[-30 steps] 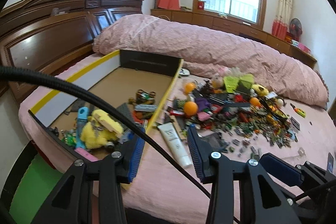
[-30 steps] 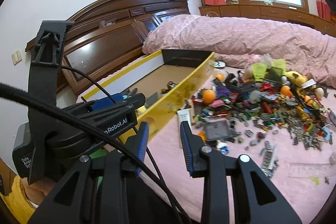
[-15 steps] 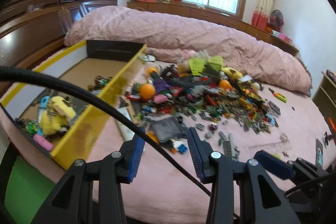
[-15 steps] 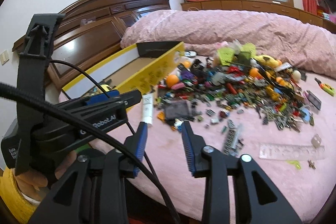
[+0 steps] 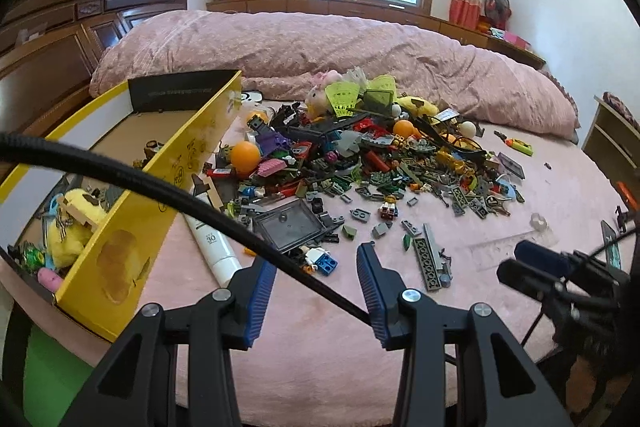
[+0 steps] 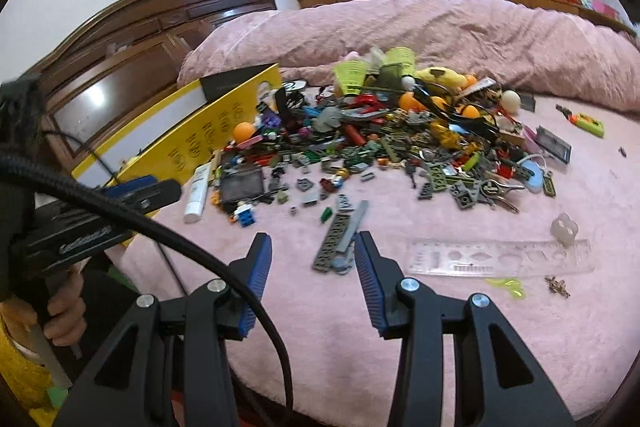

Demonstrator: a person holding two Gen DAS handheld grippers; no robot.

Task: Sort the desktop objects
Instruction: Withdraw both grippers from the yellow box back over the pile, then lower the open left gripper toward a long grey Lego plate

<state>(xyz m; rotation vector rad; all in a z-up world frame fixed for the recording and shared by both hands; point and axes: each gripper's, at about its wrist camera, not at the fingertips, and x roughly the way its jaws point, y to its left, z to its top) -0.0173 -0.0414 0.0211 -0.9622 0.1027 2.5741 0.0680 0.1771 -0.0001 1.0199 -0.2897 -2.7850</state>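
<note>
A heap of toy bricks [image 6: 400,147] sprawls across the pink bed [image 6: 520,327], right of the yellow box [image 5: 120,247] that already holds a few sorted toys. The right tongs [image 6: 312,259], jaws just widened and empty, hover near a long grey plate [image 6: 340,239] at the heap's edge; the left tongs [image 5: 316,279] hang open, holding nothing. A clean pick likely means straddling the plate's narrow width before closing.

Box [image 5: 120,239] left of toy pile [image 5: 360,163], tube [image 5: 210,241] between
</note>
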